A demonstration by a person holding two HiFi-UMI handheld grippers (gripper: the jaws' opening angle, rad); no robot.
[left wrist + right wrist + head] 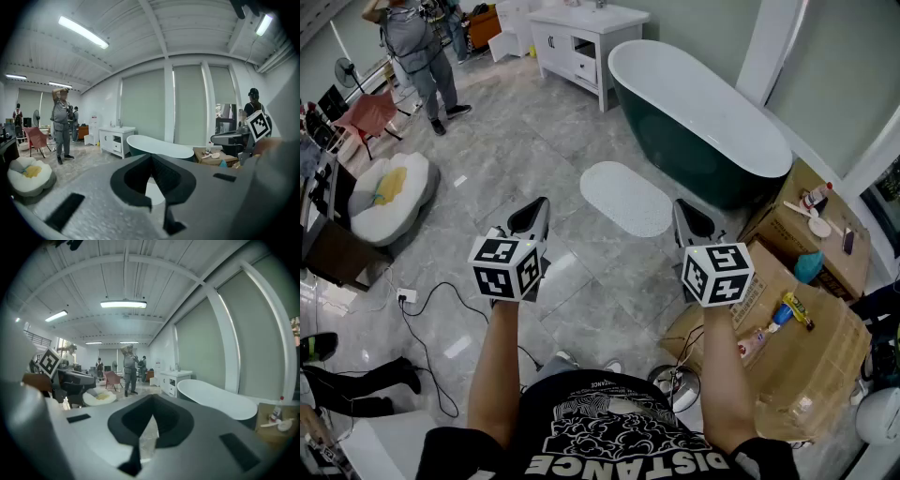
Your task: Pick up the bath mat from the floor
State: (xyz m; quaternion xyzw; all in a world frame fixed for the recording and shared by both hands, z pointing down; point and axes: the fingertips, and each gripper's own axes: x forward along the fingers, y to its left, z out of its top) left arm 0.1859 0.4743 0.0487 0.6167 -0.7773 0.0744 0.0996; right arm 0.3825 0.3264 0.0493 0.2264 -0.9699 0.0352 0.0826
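While both grippers hover level and well short, left gripper (534,217) and right gripper (692,223) jaws pressed together, empty, the bath mat (626,198) lies flat beside the bathtub (698,117); approach pending.

Ahead of the jaws the floor (534,141) is polished grey marble-look tile, glossy with reflections. The bath mat (626,199) beyond the tips is white, matt and finely nubbed. Past it the bathtub (698,112) is smooth and glossy, white inside and dark green outside. Beside the right gripper (680,204) the cardboard boxes (806,347) are dull brown. The shell of the left gripper (151,157) looks like matt, grainy grey plastic.
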